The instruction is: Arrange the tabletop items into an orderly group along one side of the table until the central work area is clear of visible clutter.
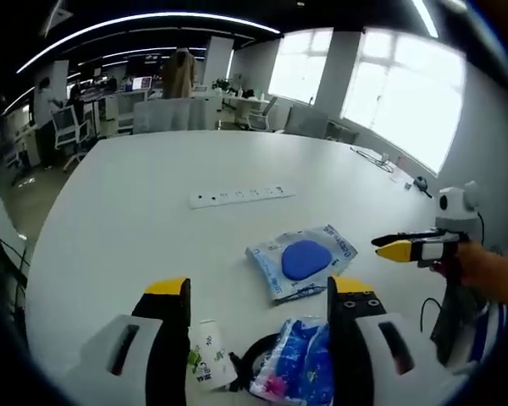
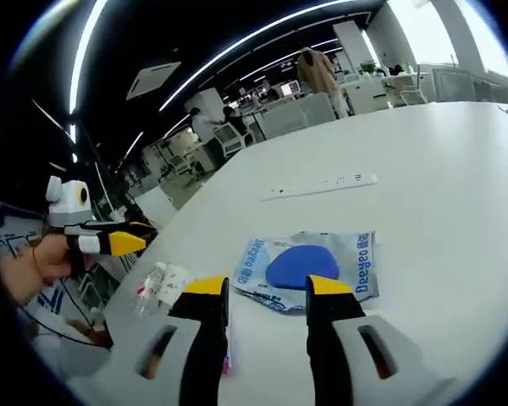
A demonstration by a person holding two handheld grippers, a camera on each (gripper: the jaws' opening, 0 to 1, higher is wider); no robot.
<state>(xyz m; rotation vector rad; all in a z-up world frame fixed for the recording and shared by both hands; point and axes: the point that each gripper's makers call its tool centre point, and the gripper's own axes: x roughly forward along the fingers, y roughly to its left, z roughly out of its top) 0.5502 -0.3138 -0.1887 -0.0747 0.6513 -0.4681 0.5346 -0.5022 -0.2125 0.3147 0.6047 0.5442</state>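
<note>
White bench (image 1: 152, 211) carries a clear packet with a blue pad (image 1: 303, 260) near its middle, just beyond a white power strip (image 1: 241, 196) side. Left tongs (image 1: 258, 292) released, jaws apart, over a small paper cup (image 1: 208, 355) and a blue-patterned bag (image 1: 298, 362) at the near edge. Right tongs (image 2: 266, 289) released, nothing held, jaws apart just short of the packet (image 2: 309, 264). A small bottle (image 2: 150, 289) lies left of them.

table (image 1: 152, 228): smooth matt white | sponge packet (image 1: 303, 260): glossy clear plastic film | paper cup (image 1: 208, 355): matt printed paper
</note>
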